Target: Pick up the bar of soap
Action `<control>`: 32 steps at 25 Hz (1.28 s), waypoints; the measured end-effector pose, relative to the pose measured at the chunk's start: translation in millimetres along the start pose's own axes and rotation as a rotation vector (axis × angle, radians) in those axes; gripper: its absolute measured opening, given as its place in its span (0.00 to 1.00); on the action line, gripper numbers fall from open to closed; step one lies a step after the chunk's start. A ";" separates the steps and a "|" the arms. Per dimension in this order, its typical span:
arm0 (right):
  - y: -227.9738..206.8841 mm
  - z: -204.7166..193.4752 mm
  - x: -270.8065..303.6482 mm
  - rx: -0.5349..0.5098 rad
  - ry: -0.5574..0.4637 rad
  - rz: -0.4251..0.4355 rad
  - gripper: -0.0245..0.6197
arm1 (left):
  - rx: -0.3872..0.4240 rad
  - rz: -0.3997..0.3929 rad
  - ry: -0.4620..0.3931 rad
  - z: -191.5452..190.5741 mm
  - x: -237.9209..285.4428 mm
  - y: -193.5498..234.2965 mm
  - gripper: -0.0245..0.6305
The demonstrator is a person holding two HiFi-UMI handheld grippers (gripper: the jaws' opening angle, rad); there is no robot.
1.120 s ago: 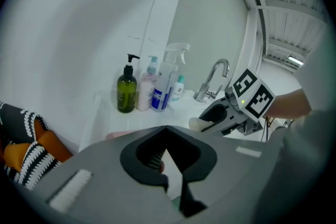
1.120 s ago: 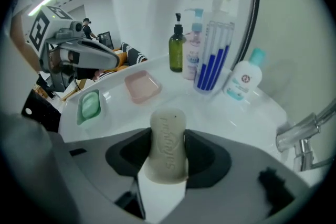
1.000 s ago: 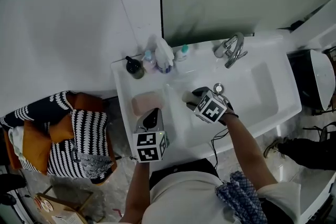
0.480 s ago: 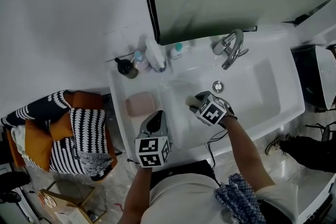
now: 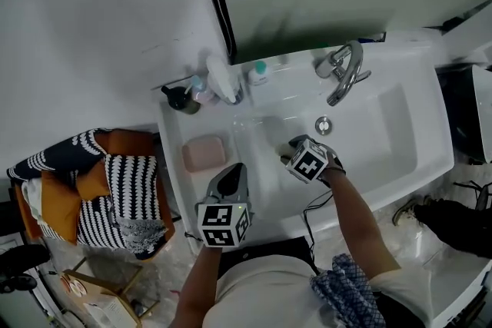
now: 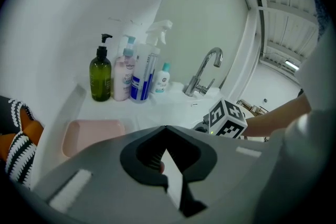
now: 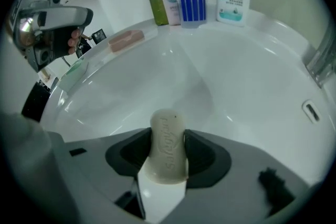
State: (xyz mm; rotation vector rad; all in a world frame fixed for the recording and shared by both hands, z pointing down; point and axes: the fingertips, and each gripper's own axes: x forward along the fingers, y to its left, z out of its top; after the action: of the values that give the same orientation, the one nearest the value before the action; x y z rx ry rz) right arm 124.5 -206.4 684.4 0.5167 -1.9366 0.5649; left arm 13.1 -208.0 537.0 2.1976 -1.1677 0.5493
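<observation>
The bar of soap (image 7: 168, 143) is pale cream with raised lettering. It stands on edge between the jaws of my right gripper (image 7: 168, 157), which is shut on it just above the white basin floor. From the head view, my right gripper (image 5: 288, 150) is low in the left part of the sink (image 5: 419, 165), and the soap is mostly hidden under it. My left gripper (image 5: 231, 177) hovers over the sink's front left rim, near the pink soap dish (image 5: 204, 153). Its jaws (image 6: 167, 157) look shut with nothing in them.
Several bottles (image 5: 211, 84) stand along the back ledge, among them a green pump bottle (image 6: 100, 75) and a spray bottle (image 6: 143, 68). A chrome faucet (image 5: 344, 73) is at the back right, the drain (image 5: 324, 124) just behind my right gripper. A striped cushion pile (image 5: 100, 192) lies left of the sink.
The head view has shifted a little. My right gripper keeps its hold on the soap and has drifted slightly toward the sink's front; the left gripper stays by the soap dish.
</observation>
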 end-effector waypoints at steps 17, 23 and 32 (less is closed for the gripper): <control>7.2 -24.6 31.8 -0.022 0.037 0.042 0.37 | 0.004 -0.013 0.008 1.1 -2.0 2.3 0.05; 8.4 -31.2 35.4 -0.021 0.040 0.037 0.37 | 0.007 0.004 0.005 1.7 -4.0 5.3 0.05; 7.9 -31.7 36.2 -0.014 0.055 0.030 0.37 | 0.004 0.028 -0.017 10.0 -8.8 14.5 0.05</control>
State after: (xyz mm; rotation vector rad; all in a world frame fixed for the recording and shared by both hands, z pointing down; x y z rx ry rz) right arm 128.0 -185.2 728.1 0.4589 -1.8978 0.5787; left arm -3.0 -215.7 528.7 2.1964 -1.2089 0.5461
